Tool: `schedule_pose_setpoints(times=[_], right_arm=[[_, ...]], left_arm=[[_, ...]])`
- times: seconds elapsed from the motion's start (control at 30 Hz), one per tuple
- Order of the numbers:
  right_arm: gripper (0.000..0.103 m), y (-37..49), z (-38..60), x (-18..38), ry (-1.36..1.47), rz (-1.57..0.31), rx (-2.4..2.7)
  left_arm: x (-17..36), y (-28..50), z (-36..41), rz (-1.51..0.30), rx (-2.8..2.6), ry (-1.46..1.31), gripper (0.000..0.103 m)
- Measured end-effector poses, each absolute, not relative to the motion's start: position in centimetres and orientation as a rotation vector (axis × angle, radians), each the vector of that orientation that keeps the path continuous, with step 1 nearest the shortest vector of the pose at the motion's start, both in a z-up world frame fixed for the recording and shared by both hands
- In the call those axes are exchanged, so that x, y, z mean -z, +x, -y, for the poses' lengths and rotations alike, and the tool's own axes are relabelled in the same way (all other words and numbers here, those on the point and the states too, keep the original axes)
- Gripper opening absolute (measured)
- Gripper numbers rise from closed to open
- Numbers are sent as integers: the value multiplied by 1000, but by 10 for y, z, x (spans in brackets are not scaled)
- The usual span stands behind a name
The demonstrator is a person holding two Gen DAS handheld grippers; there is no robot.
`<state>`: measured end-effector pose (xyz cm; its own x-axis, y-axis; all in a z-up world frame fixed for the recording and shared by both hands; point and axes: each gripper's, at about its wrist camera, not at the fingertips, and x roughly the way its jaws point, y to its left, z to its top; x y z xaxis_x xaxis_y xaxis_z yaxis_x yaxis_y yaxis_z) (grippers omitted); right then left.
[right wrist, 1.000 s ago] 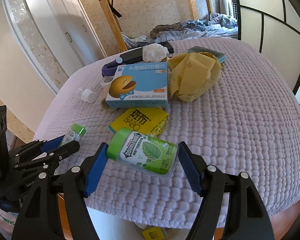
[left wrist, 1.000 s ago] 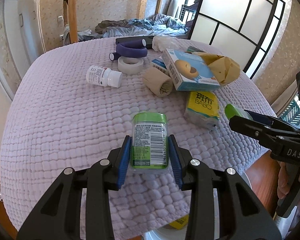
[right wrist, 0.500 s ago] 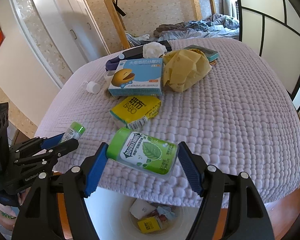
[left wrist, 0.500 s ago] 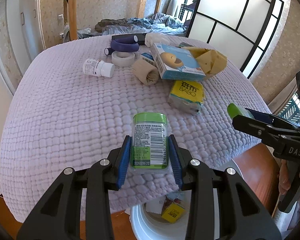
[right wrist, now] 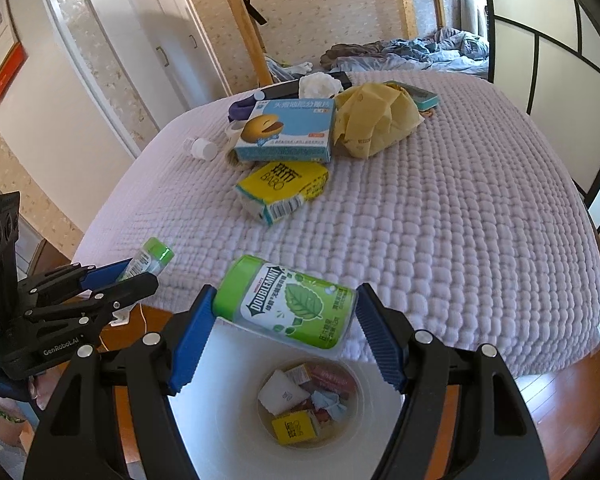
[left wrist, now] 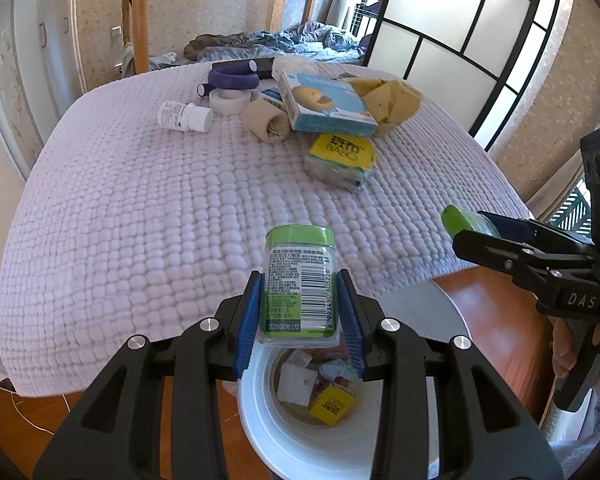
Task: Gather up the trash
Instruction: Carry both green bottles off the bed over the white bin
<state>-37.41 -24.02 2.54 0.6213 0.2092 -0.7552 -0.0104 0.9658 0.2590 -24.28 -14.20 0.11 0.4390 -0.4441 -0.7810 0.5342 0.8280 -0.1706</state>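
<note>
So both grippers are loaded; the left gripper [left wrist: 300, 308] is clamped on a green-capped gum bottle [left wrist: 298, 280], barcode side facing the camera, cap pointing away; the right gripper [right wrist: 286, 314] is squeezing a Doublemint bottle [right wrist: 286, 302] end to end, so it lies sideways between the blue pads [right wrist: 190, 330]. Both bottles hang off the edge of the bed, right above a white trash bin [right wrist: 228, 404] on the wood floor; inside the bin there's a yellow box [right wrist: 294, 428], a white box and some crumpled wrappers. Back on the lilac quilt [left wrist: 140, 208] the rest of the junk sits in a cluster; a yellow tissue pack [right wrist: 280, 190], a blue medicine box [right wrist: 286, 132], crumpled yellow paper [right wrist: 376, 124], a white pill bottle [left wrist: 184, 116], a tape roll [left wrist: 230, 100], a cardboard tube [left wrist: 266, 122].
</note>
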Motion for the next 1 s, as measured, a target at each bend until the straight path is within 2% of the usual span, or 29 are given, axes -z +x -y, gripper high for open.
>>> schedule_pose_setpoints(times=[1.0], right_arm=[[70,-417,218,9,212,-1015,-177]], left_arm=[[36,-313,149,-1055,671,198,40]])
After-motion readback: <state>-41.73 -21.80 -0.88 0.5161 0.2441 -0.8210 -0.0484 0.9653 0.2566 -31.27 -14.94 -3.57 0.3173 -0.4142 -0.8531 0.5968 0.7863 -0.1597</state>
